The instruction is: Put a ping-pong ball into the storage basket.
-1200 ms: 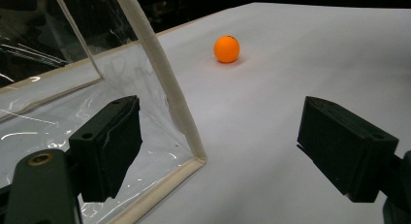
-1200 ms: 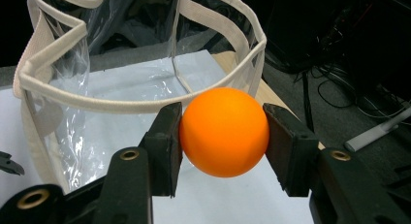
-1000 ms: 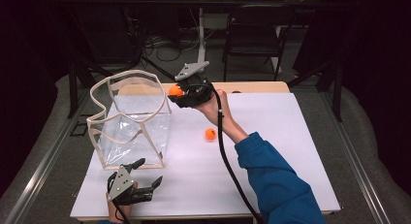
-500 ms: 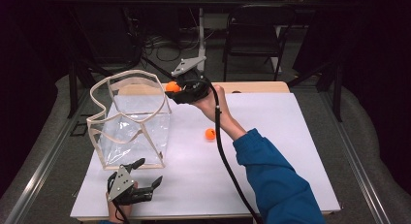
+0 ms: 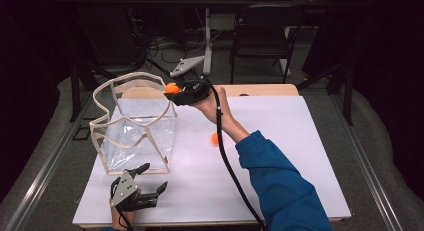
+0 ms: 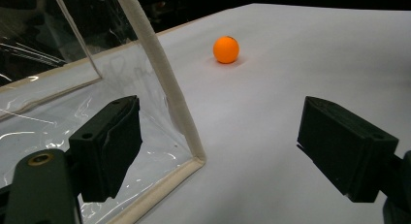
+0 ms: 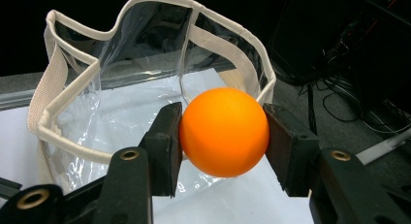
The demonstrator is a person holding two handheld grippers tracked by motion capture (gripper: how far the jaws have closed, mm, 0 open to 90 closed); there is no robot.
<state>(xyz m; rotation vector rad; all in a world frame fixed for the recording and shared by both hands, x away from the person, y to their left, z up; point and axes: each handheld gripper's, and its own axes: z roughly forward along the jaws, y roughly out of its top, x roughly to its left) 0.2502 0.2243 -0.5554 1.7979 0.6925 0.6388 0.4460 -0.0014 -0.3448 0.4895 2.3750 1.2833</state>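
Orange and smooth all round (no marks visible): held the ball [image 7: 224,132] pinched between the pads of the right gripper [image 5: 172,89], up in the air at the far right corner of the clear bag [image 5: 131,77]. Had edged it up and toward that cream rim since a second ago, grip unchanged, so probably near ready for a drop inside. Kept the left gripper [image 5: 152,177] parked, fingers spread and empty, by the bag's near corner, with a second ball [image 5: 215,138] loose on the white table [image 5: 280,156].
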